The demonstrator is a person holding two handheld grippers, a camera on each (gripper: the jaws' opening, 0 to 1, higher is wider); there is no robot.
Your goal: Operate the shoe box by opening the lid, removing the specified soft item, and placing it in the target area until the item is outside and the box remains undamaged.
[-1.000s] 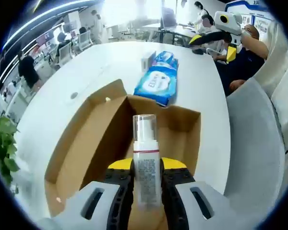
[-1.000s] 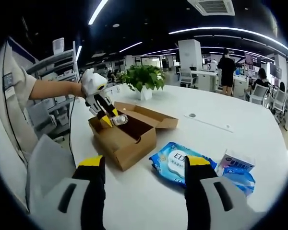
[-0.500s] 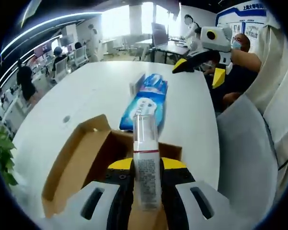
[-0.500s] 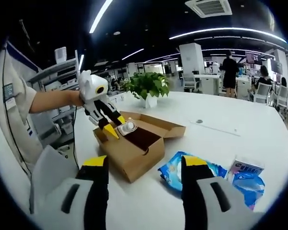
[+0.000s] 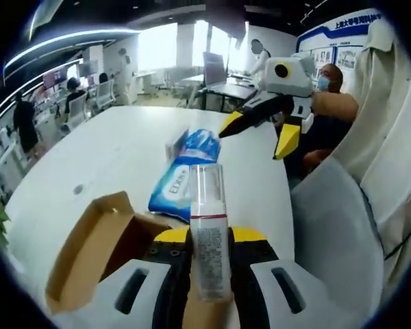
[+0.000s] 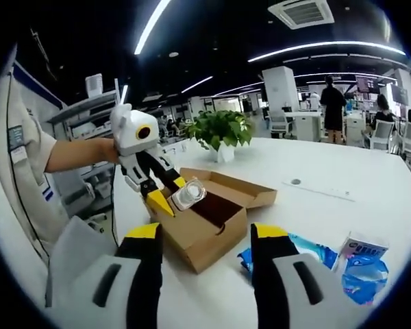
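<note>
Holding: the left gripper (image 5: pixel 210 257) clamps a small white bottle with a clear cap (image 5: pixel 207 226) between its black, yellow-tipped jaws; the bottle stands upright along the jaws.
Left gripper pose: in the right gripper view the left gripper (image 6: pixel 170 199) reaches from a bare forearm at the left, angled down over the shoe box (image 6: pixel 209 221), with the bottle (image 6: pixel 189 195) lifted above the box's open top, cap end pointing toward the camera.
Right gripper pose: the right gripper (image 6: pixel 204 240) is spread wide with nothing between its jaws, hovering above the table short of the box; in the left gripper view the right gripper (image 5: pixel 260 130) hangs in the air beyond the box, jaws apart, yellow tips pointing down toward the table.
Shoe box: brown cardboard, lid flap folded open and lying back on the white table (image 5: pixel 109 154); its dark inside is visible from the right gripper view.
Beside the box: a blue wet-wipe pack (image 5: pixel 185 179) lies just beyond the box's far edge in the left gripper view; a smaller blue-and-white tissue box (image 6: pixel 362 248) sits beyond the pack, farther from the shoe box.
Behind the box: a potted green plant (image 6: pixel 222 130) stands on the table on the far side of the box.
Surroundings: an open office with desks, chairs and ceiling lights; several people stand or sit well away from the box.
</note>
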